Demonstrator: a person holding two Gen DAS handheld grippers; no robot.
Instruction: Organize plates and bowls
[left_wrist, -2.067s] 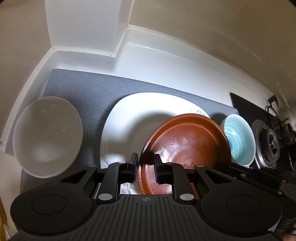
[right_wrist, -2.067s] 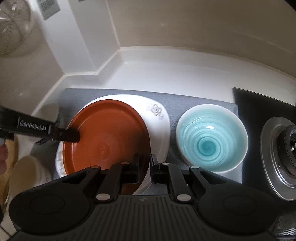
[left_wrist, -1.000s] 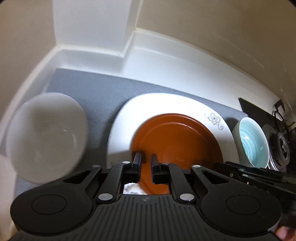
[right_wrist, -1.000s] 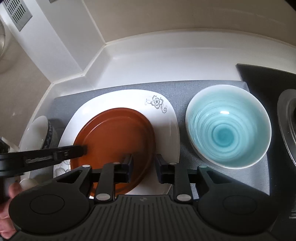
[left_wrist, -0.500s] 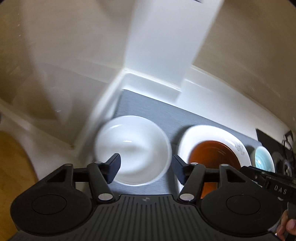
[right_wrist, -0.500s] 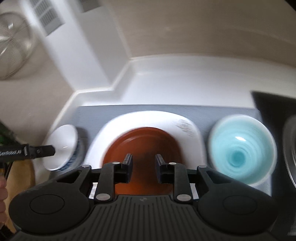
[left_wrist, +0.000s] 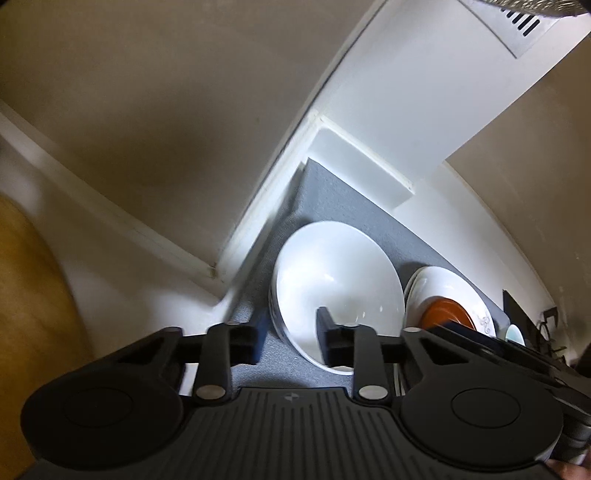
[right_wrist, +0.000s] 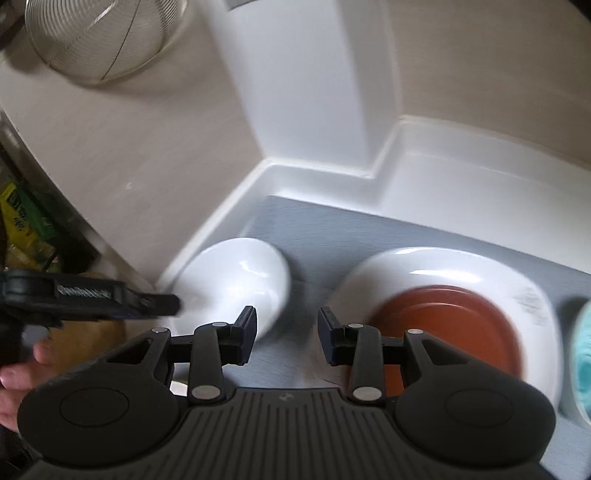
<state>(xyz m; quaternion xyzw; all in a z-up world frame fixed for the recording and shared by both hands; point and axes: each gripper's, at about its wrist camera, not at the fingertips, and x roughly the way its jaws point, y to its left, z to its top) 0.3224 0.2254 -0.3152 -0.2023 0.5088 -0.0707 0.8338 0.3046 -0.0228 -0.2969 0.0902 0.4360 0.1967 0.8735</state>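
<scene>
Left wrist view shows the left gripper (left_wrist: 291, 341) spread wide and empty, its fingers straddling the near rim of the white bowl (left_wrist: 338, 291), one finger outside the wall and one over the inside. That looks like a set-up for pinching the rim, so the bowl can be lifted; no grip is made yet. The bowl sits at the left end of the gray mat (left_wrist: 332, 192), just beside the white plate (left_wrist: 465, 288), which carries the brown plate (left_wrist: 448, 312) stacked on it, a sensible order since the smaller dish rests on the larger.

From the right wrist view, the right gripper (right_wrist: 286, 336) is also released and holds nothing, hovering above bare mat (right_wrist: 332, 229) between the white bowl (right_wrist: 240, 273) and the white plate (right_wrist: 454, 266). The left gripper (right_wrist: 162, 301) reaches in from the left, at the bowl's rim. The blue bowl (right_wrist: 583, 358) shows at the far right edge, well apart from the white one, so the plate stack stands between the two bowls. A wire strainer (right_wrist: 103, 37) hangs on the wall above, clear of the work. The raised counter edge close behind the white bowl leaves little room on that side.
</scene>
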